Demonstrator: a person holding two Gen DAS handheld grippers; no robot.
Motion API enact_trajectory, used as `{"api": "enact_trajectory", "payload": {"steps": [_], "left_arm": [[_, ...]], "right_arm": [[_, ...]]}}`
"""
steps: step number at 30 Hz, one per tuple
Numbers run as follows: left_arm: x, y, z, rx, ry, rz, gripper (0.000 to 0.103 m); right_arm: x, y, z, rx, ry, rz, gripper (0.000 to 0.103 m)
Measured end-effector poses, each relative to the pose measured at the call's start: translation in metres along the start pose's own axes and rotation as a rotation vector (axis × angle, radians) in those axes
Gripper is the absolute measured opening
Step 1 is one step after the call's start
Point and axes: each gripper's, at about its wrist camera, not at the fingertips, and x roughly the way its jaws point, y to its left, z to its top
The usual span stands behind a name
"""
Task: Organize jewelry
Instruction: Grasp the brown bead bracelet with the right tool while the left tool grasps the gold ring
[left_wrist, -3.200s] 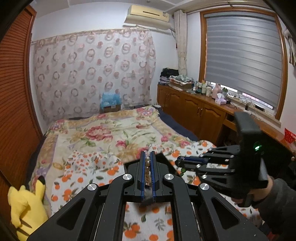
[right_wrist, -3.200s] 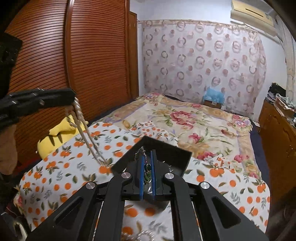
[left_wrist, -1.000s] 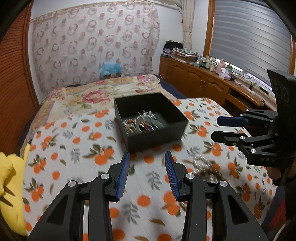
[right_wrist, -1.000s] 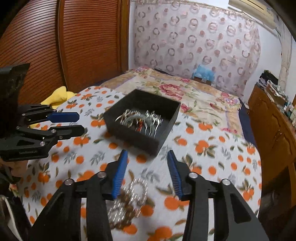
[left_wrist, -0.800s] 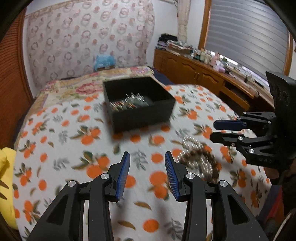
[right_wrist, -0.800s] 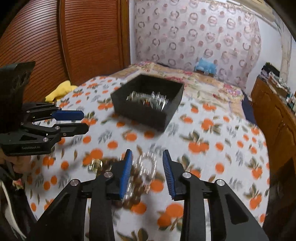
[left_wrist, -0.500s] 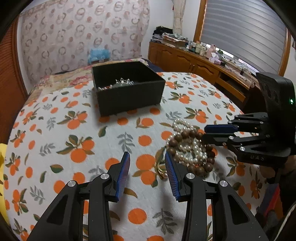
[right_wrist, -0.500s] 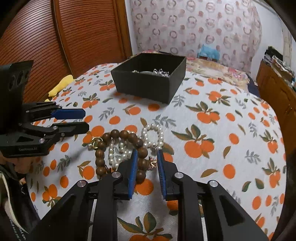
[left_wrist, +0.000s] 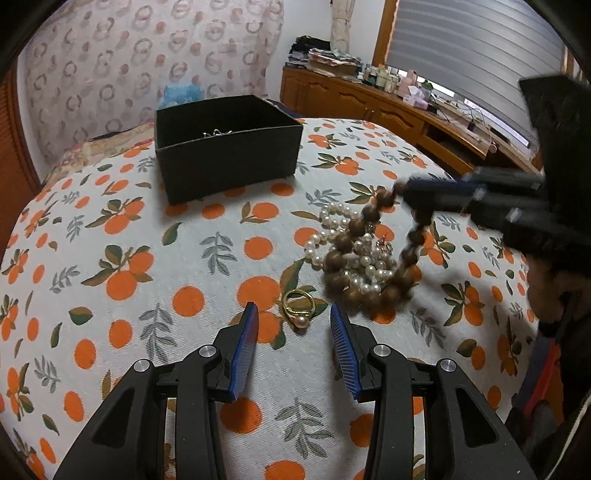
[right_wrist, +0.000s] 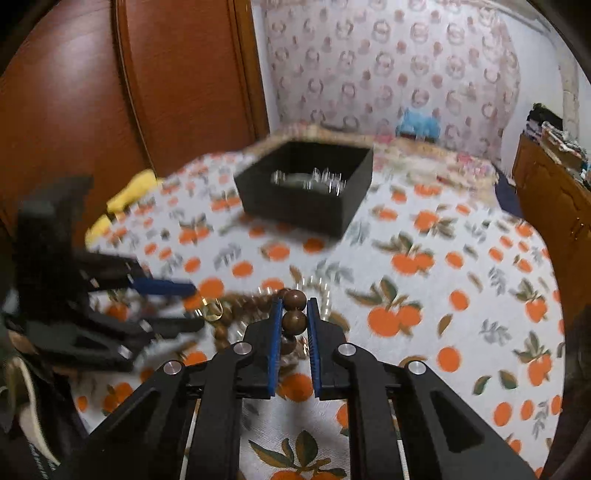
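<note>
Right wrist view is motion-blurred: the box (right_wrist: 306, 192) contents are just silver smears, the pearls (right_wrist: 325, 291) are streaks, and the ring (right_wrist: 211, 309) is a gold blur. In the left wrist view only a glint of metal shows over the box (left_wrist: 225, 147) wall; my right hand-held gripper (left_wrist: 413, 197) is blurred and cut off at the frame edge.

Right hand-held gripper (right_wrist: 294, 314): jaws closing, pads pressing both sides of the wood beads (right_wrist: 294, 300), two beads between the pads. The strand (left_wrist: 369, 258) is lifted at that end; the rest lies on the pearls (left_wrist: 354, 243) on the orange-print cloth (left_wrist: 147, 258).

Left hand-held gripper (left_wrist: 293, 325): jaws apart, holding nothing, low over the cloth. The gold pearl ring (left_wrist: 299, 304) lies on the cloth just ahead of the tips, between the finger lines, not touched.

Left view alone gives the ring and pile sharp. Right view alone shows the bead clamp, the left hand-held gripper (right_wrist: 184, 302) beside the ring, and silver items in the box, which sits well behind the pile.
</note>
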Motion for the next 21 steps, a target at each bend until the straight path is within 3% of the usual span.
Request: {"api": "enact_trajectory", "payload": {"steps": [10, 12, 14, 17, 19, 21], "left_arm": [[0.005, -0.01, 0.003, 0.047, -0.002, 0.027, 0.038], [0.005, -0.011, 0.003, 0.052, -0.005, 0.034, 0.031], [0.005, -0.01, 0.002, 0.053, -0.007, 0.041, 0.018], [0.005, -0.011, 0.002, 0.052, -0.01, 0.037, 0.016], [0.003, -0.01, 0.002, 0.046, -0.021, 0.035, 0.006], [0.0, -0.008, 0.003, 0.037, -0.029, 0.037, 0.005]], "right_arm": [[-0.037, -0.017, 0.01, 0.015, -0.074, -0.046, 0.015], [-0.041, -0.021, 0.01, 0.018, -0.082, -0.055, 0.015], [-0.045, -0.023, 0.01, 0.02, -0.091, -0.064, 0.015], [-0.049, -0.024, 0.011, 0.024, -0.102, -0.069, 0.015], [-0.05, -0.025, 0.013, 0.022, -0.105, -0.074, 0.015], [-0.051, -0.025, 0.015, 0.02, -0.108, -0.075, 0.015]]}}
